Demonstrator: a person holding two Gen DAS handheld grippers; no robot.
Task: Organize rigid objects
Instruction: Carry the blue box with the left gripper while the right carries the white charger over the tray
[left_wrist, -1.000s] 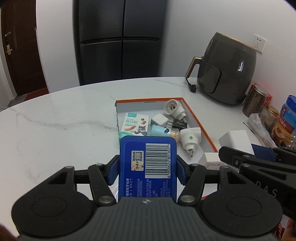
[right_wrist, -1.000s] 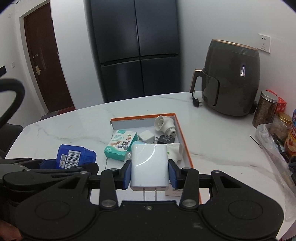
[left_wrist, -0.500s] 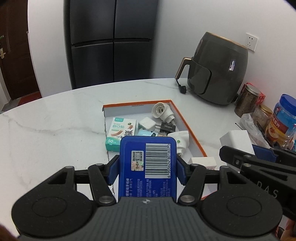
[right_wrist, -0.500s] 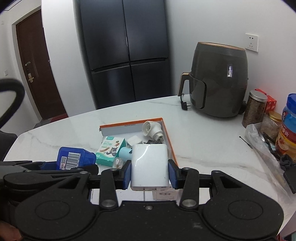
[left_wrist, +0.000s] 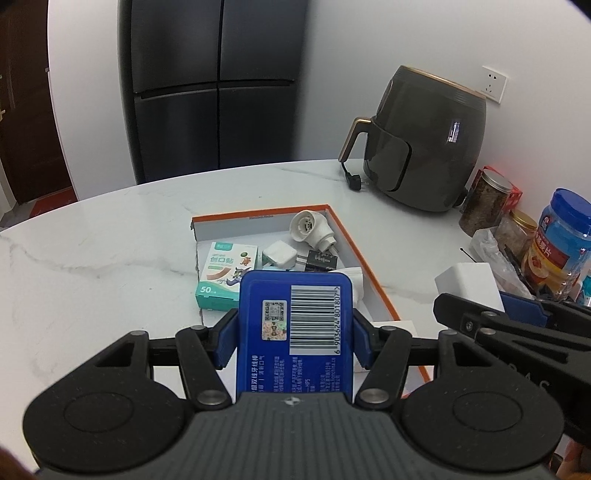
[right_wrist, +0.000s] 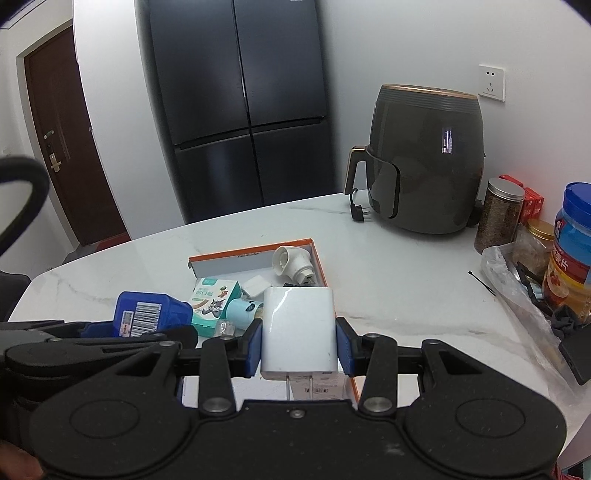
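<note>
The blue box (left_wrist: 295, 332) with the barcode sat clamped in the left gripper (left_wrist: 293, 341), held above the near end of the orange-rimmed tray (left_wrist: 373, 284). The right gripper (right_wrist: 299, 347), just to its right, gripped a white charger (right_wrist: 298, 332) prongs toward the camera. The tray already held a plaster box (left_wrist: 223, 275), a white adapter (left_wrist: 310, 232) and small plugs. Both loads seemed mid-carry; next, each would need lowering into a free gap in the tray on the marble table (left_wrist: 92, 266)

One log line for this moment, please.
left gripper: shut on blue box | right gripper: shut on white charger | both above orange tray
</note>
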